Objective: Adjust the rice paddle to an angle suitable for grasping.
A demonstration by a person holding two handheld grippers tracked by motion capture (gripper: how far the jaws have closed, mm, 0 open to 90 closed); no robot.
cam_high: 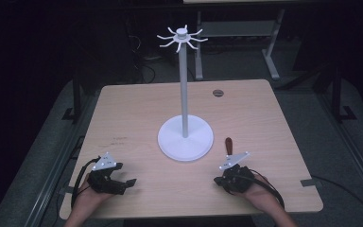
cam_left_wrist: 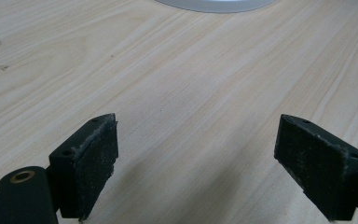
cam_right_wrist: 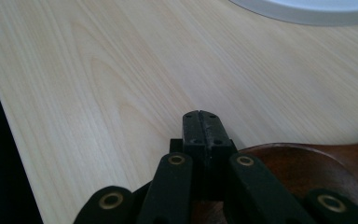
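Note:
A white stand [cam_high: 185,138] rises mid-table, its round base under a tall pole topped with a ring of curved hooks [cam_high: 182,37]. Right of the base lies a dark brown wooden utensil [cam_high: 228,143]; its near end runs under my right gripper's grey plate. My right gripper [cam_high: 217,180] rests at the front right with its jaws pressed together. In the right gripper view the gripper [cam_right_wrist: 200,122] has nothing visible between its tips, and the wooden piece [cam_right_wrist: 317,168] lies just beside and below it. My left gripper [cam_high: 127,184] is at the front left, open [cam_left_wrist: 198,140] over bare wood.
The light wooden table [cam_high: 137,109] has a round cable hole [cam_high: 218,92] at the back right. The stand's base rim shows far off in both gripper views [cam_left_wrist: 214,4] [cam_right_wrist: 307,10]. Dark floor and the legs of another table [cam_high: 270,52] lie beyond.

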